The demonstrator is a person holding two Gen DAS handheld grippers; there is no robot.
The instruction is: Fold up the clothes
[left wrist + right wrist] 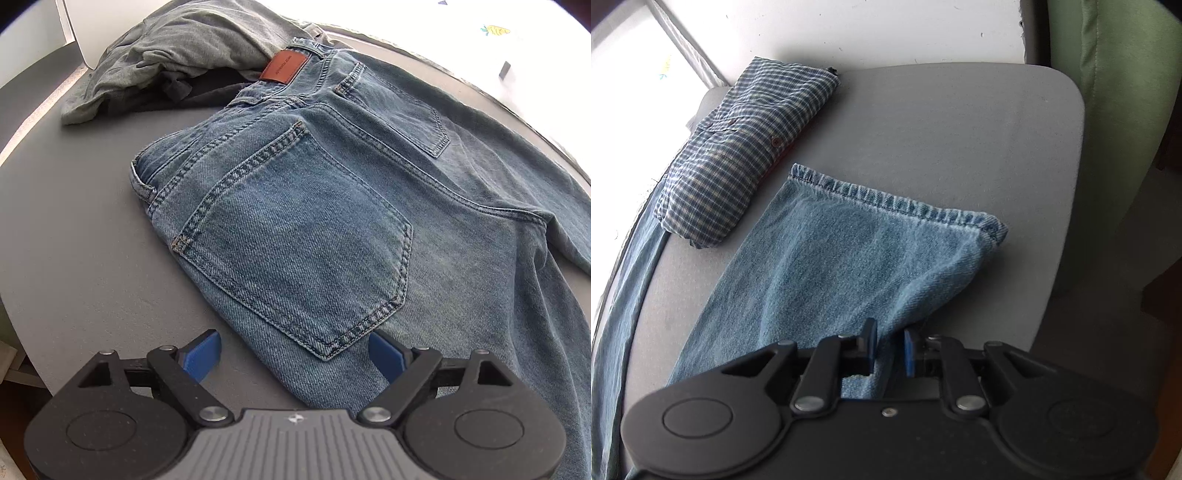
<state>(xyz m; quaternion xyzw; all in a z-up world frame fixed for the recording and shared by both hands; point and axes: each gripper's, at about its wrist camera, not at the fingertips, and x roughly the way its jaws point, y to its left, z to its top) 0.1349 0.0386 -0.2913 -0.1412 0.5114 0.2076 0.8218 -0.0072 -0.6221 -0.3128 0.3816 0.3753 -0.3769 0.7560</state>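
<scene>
a: where are the jeans point(332, 221) right now?

b: spread on the grey surface point(74, 240), back side up. the waistband end lies toward the far edge, with two back pockets showing and a brown leather patch point(283, 66) on the band.

a: anything in those pockets?

b: both lie flat and stitched shut on three sides; i cannot tell if anything is inside.

a: what is beside the waistband?

b: a crumpled grey shirt point(177, 48), bunched up and touching the band next to the patch, with something darker under it.

a: and the left hand-held gripper point(295, 354)?

b: its blue-padded fingers point(201, 354) stand spread wide, one over the bare surface and one over the denim, straddling the edge of the jeans just below the near pocket. nothing is pinched between them.

a: the right hand-held gripper point(890, 350)?

b: pressed nearly together on a fold of denim from one trouser leg point(849, 258), pinching it at the leg's side edge. the cloth runs up between the pads.

a: where does that leg end?

b: its hem point(897, 203) lies flat on the surface, well short of the far rounded corner.

a: other clothes there?

b: a folded blue checked shirt point(746, 147) rests near the far left edge, just beside the leg but apart from it. a green chair point(1115, 110) stands past the corner.
</scene>
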